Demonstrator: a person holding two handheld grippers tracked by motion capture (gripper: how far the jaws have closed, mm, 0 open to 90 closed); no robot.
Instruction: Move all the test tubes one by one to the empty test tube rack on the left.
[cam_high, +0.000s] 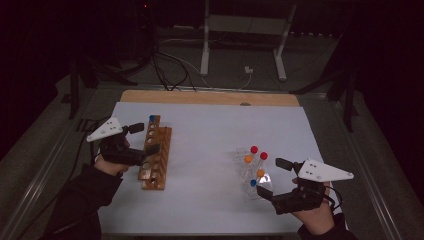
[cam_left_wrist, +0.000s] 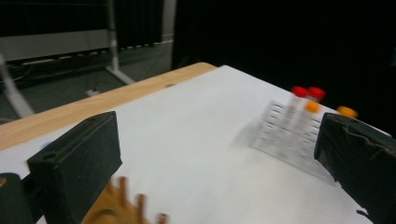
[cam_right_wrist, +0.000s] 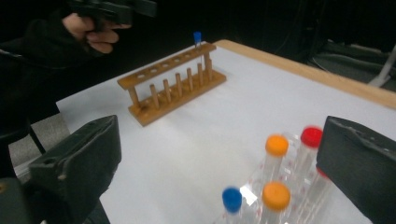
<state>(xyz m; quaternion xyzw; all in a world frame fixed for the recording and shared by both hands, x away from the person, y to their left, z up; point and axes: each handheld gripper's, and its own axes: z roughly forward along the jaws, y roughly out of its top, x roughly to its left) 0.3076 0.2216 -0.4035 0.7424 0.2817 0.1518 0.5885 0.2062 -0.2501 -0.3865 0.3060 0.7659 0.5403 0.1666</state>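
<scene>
A wooden tube rack (cam_high: 156, 155) stands at the table's left, with one blue-capped tube (cam_high: 152, 118) in its far end. My left gripper (cam_high: 144, 139) hovers open at the rack's left side, nothing between its jaws; its own view looks over the blurred rack (cam_left_wrist: 116, 207). A clear rack (cam_high: 250, 192) at the right holds red-capped (cam_high: 254, 149), orange-capped (cam_high: 247, 158) and blue-capped (cam_high: 253, 182) tubes. My right gripper (cam_high: 274, 177) is open just right of it. In its view, the blue (cam_right_wrist: 231, 198), orange (cam_right_wrist: 275, 195) and red (cam_right_wrist: 311, 136) caps stand between the open jaws, untouched.
White paper (cam_high: 210, 130) covers the table; a wooden edge (cam_high: 210, 97) shows at the back. Open paper lies between the two racks. Cables and a metal stand (cam_high: 245, 30) lie on the dark floor beyond. The other hand with its gripper (cam_right_wrist: 112, 9) appears beyond the wooden rack (cam_right_wrist: 173, 86).
</scene>
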